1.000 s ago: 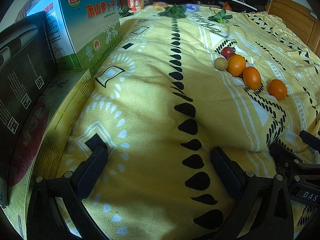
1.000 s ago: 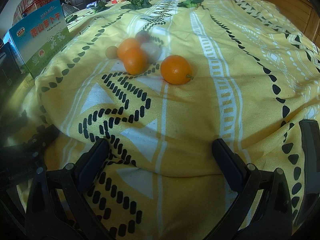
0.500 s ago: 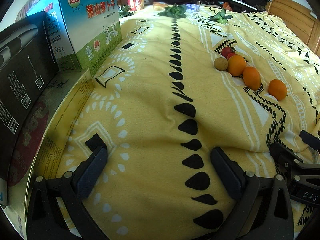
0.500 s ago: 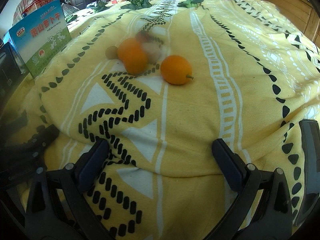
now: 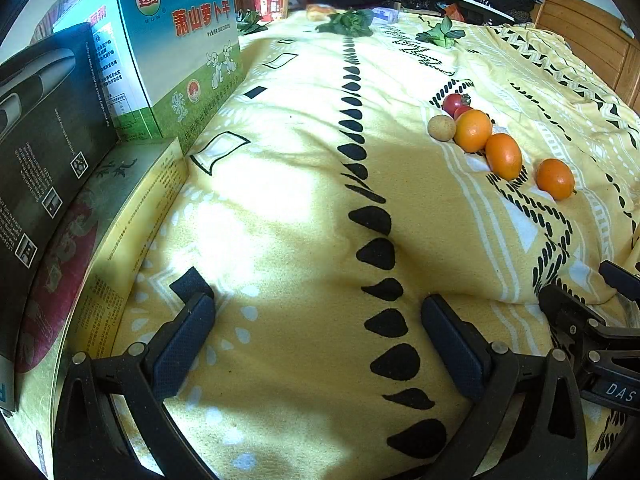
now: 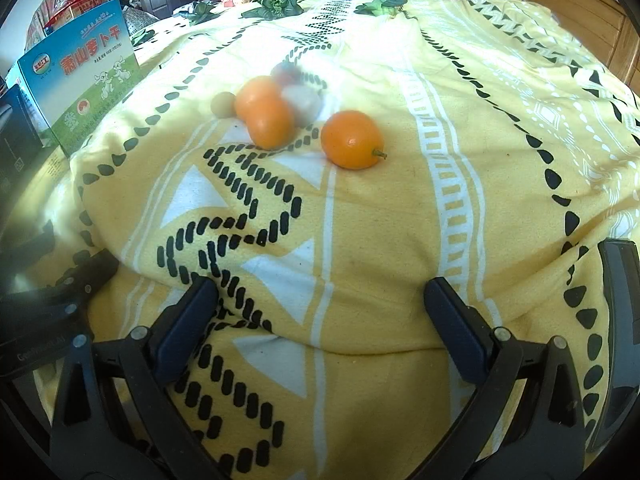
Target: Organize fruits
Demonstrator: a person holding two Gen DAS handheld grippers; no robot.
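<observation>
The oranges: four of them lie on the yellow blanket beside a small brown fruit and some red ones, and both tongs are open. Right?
Not quite: there are three oranges, not four, as the left wrist view shows. The rest holds: yellow blanket, brown fruit, red ones, both tongs open.

Sunlit bed (image 5: 304, 208), wooden headboard (image 5: 592, 44)

Bright daylight falls across the yellow blanket (image 5: 280, 184) ahead of me, leaving soft patchy shadows near my left fingers (image 5: 182, 340). Both my views bend hard at the edges and darken in the corners. In my right view, a hazy smear blurs the fruit cluster (image 6: 300, 96).
</observation>
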